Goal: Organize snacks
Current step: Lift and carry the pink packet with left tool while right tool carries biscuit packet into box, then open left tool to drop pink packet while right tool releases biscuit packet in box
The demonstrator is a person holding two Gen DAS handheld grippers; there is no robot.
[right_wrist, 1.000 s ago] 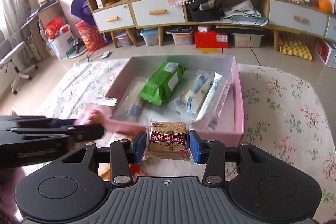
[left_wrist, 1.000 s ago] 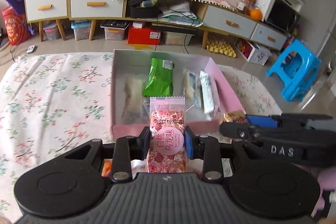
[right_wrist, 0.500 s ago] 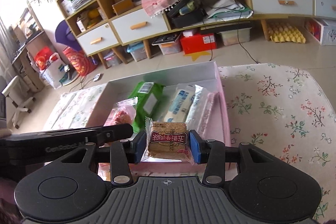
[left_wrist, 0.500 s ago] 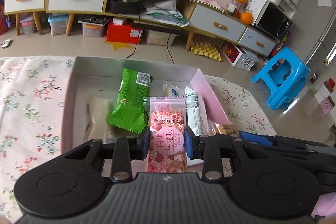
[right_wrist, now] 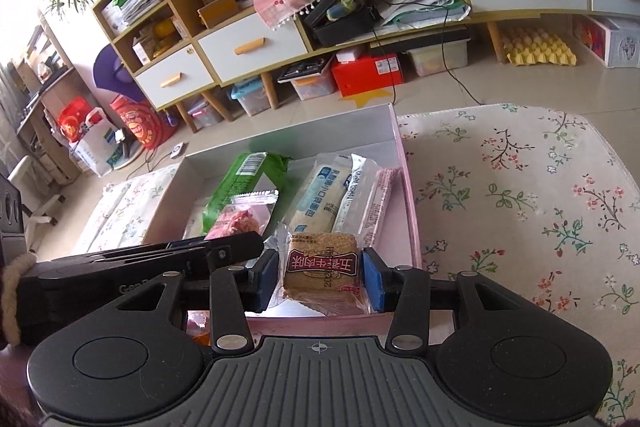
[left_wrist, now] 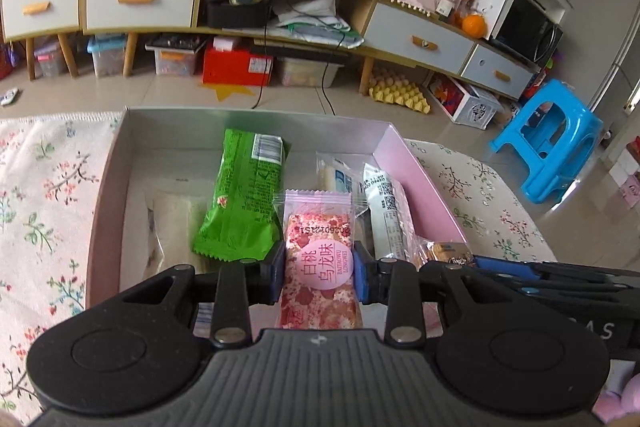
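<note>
we hold both tongs over the near end of the pink box (left_wrist: 416, 179), each carrying one snack. the left gripper (left_wrist: 319, 269) is clamped narrow on the pink peach-tea packet (left_wrist: 319, 259), pads pressing its sides, the packet standing upright between them. the right gripper (right_wrist: 319, 273) has its jaws opening around the brown biscuit packet (right_wrist: 321, 265) — a thin gap already shows at each pad, so the packet looks free and about to drop.

what could go wrong, as we judge it: the biscuit sits just above the near wall of the box (right_wrist: 408, 195), and a release here may leave it perched on the rim or tipped out onto the floral cloth (right_wrist: 520, 187). the two tongs are almost touching, so the left one could knock it as it falls.

counted beyond the fingertips: one green packet (left_wrist: 244, 199), one pale flat pack (left_wrist: 176, 223) to its left, three white-and-clear sticks (right_wrist: 320, 199) to the right, plus the two held packets.
</note>
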